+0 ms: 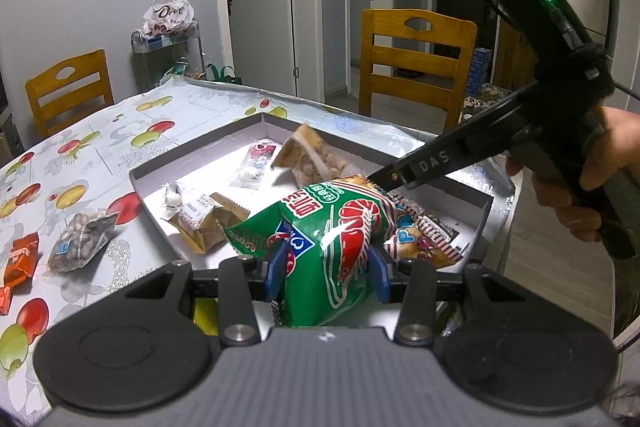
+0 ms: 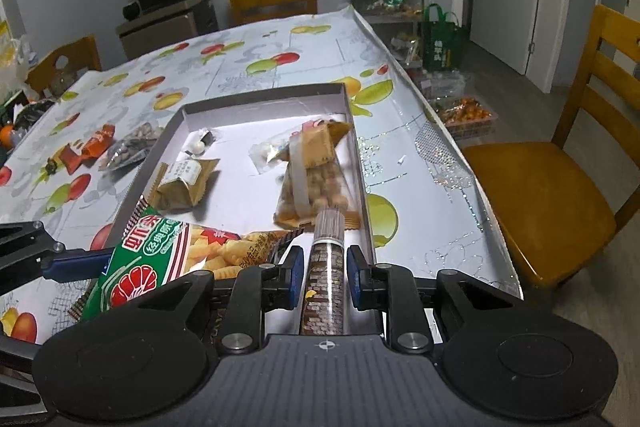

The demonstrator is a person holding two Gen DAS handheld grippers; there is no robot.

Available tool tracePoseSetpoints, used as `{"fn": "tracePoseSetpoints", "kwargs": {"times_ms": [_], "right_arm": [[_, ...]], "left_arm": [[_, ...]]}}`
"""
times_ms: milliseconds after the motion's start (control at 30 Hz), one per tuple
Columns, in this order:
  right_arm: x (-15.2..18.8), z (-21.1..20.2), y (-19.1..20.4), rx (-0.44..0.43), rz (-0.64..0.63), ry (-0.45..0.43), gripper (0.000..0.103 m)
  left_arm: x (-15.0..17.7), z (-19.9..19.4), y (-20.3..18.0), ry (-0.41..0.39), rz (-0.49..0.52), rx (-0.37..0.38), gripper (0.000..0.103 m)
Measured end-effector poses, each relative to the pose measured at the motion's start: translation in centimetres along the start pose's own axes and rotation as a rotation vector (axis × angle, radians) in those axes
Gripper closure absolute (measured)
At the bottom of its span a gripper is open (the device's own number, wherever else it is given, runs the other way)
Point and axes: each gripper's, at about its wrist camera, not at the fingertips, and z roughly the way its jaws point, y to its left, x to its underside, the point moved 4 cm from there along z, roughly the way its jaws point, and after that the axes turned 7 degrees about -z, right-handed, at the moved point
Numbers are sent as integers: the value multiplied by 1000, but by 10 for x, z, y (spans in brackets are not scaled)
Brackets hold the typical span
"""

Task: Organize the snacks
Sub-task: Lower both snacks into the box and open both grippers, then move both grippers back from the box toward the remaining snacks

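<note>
1. At the far left of the worktop (image 2: 280,39), outside the tray (image 2: 172,131), three items are not yet sorted: two orange wrappers (image 2: 94,143) and a clear pack of dark nuts (image 2: 130,147). They are best left until both tongs are free.

2. The left tongs (image 1: 326,267) pinch the green shrimp-cracker bag (image 1: 340,239) across its lower part, the bag's upper end leaning over the near end of the tray. It probably sets down well if lowered flat into the bare patch between the brown pastry packet (image 2: 184,183) and the peanut bag (image 2: 316,179), so it does not bury either.

3. The crinkly bag likely springs back, so the person should ease the tongs apart only once it rests on the tray floor.

4. The right tongs (image 2: 324,273) hold a dark striped candy tube (image 2: 326,267) lengthwise between the blue pads (image 2: 296,267), its tip touching or just short of the peanut bag's near edge; which, the views do not settle.

5. The tube looks round and may roll; laying it along the tray's right wall should keep it in place.

6. The two tongs sit near each other, so releasing one at a time avoids a knock.
</note>
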Motion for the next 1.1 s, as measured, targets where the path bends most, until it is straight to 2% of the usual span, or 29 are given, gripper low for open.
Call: {"fn": "tracePoseSetpoints", "kwargs": {"times_ms": [100,267,333,467,600,733,867,1100], "right_arm": [[0,-1,0,2,0,-1,78],[1,-4,2,3,-3,-7,75],[0,-6,3,6,-4,-12,68],[-1,-12,4,6,4,-30,59],[-3,-25,11,12,-16,-75,34],[-8,-33,18,6,-38,-97,31],[-12,-35,20,16,-40,-102,26],[-16,-35,25,15,-29,-101,22]], "left_arm": [[0,0,0,0,-1,1,57],[-2,-6,2,-36,-11,-5,27],[-4,-9,3,-50,-11,-6,23],[-5,-11,5,-63,-13,-17,20],[-12,-18,16,-93,-30,-46,15],[-19,-25,33,-92,-65,-64,11],[-23,-28,47,-49,-89,-79,11],[-24,-38,65,-30,-107,-125,11]]}}
